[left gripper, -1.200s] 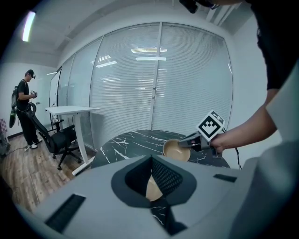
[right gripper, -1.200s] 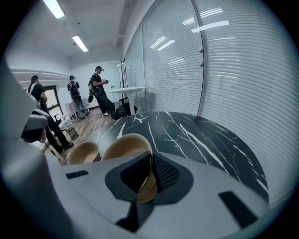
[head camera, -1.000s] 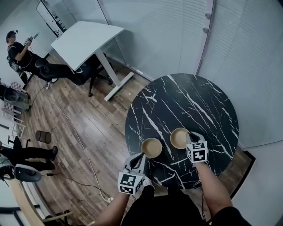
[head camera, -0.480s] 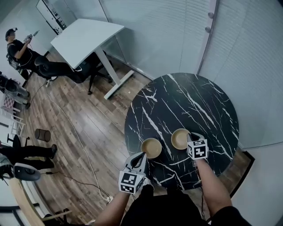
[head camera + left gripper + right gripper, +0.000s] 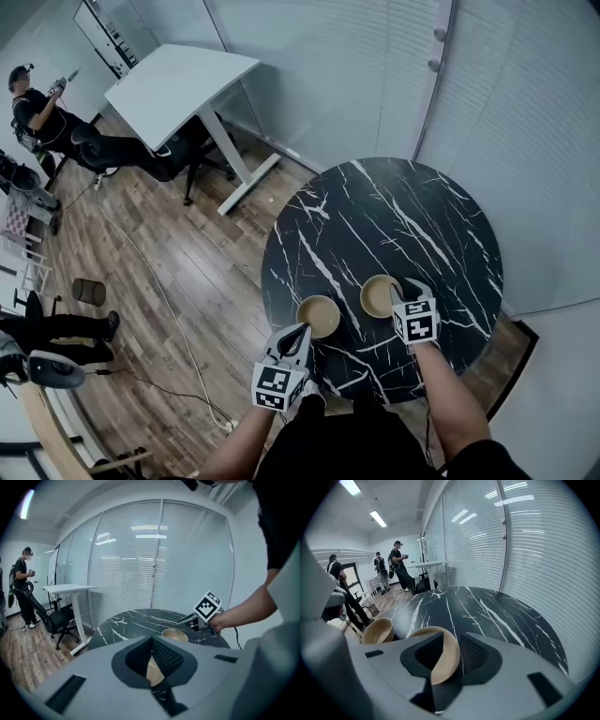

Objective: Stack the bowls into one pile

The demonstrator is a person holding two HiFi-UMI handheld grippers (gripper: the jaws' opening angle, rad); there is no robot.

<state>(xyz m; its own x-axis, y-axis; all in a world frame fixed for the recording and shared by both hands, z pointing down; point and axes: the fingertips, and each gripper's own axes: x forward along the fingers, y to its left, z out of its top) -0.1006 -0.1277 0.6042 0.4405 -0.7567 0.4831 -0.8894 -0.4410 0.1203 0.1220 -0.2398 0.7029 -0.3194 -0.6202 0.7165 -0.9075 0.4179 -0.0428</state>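
The right tool (image 5: 457,656) is being held with its jaws wide. They have just been opening, and the near rim of the right bowl (image 5: 444,662) is being straddled by them. A dark gap is showing beside one pad, so the rim is not being pressed. This bowl is being carried upright by the black, white-veined worktop (image 5: 394,216), close to its near edge.

The left tool (image 5: 151,660) is being held narrow on the near rim of the left bowl (image 5: 318,316), whose tan wall is filling the slit between the pads. That bowl is also being carried upright by the worktop. It is being kept just beside the right bowl, with a thin strip of bare marble between the two, so nothing is being stacked yet.

Farther out, a wooden floor (image 5: 178,281) is being shown to the left of the round worktop. A white desk (image 5: 178,84) is being shown beyond it, and a person (image 5: 37,112) is being seen near the desk.
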